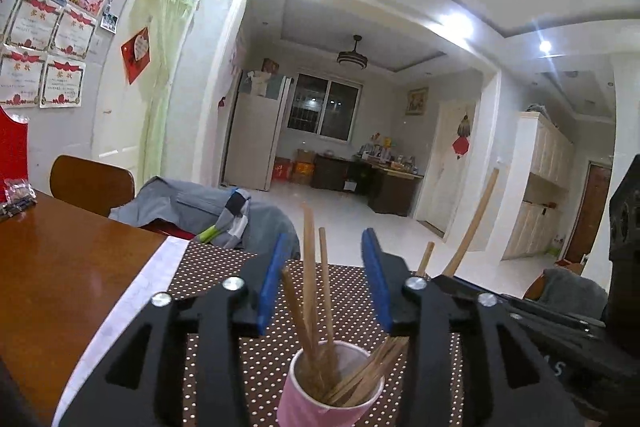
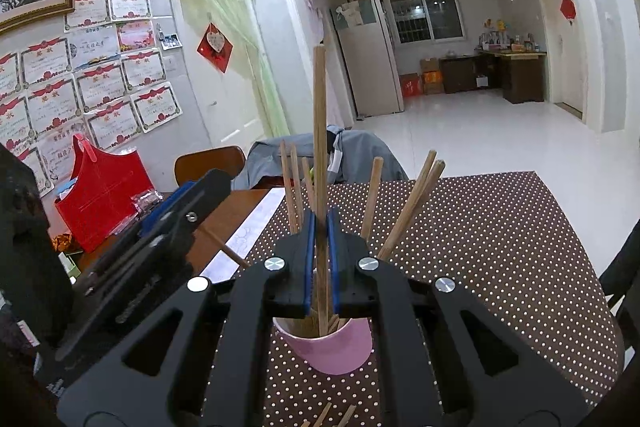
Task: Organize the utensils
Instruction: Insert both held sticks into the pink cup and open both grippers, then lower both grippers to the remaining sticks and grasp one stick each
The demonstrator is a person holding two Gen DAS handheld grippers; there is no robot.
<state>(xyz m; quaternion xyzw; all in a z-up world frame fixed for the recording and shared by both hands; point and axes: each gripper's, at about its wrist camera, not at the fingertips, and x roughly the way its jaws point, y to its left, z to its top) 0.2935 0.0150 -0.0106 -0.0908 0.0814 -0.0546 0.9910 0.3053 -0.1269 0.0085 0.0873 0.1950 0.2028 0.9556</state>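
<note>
A pink paper cup (image 1: 328,393) holding several wooden chopsticks (image 1: 310,267) stands on the dotted brown mat. My left gripper (image 1: 325,247) is open, its blue fingers either side of the chopsticks above the cup. In the right wrist view the same cup (image 2: 332,347) sits just below my right gripper (image 2: 321,217), which is shut on one upright chopstick (image 2: 319,131) whose lower end reaches into the cup. Other chopsticks (image 2: 412,203) lean out of the cup. The left gripper body (image 2: 160,227) shows at the left.
The brown dotted mat (image 2: 500,247) covers a wooden table (image 1: 60,259). A red box (image 2: 100,199) and small packets stand at the table's far left. Chairs with grey clothing (image 1: 192,207) stand behind the table. Loose chopstick ends (image 2: 336,415) lie on the mat near me.
</note>
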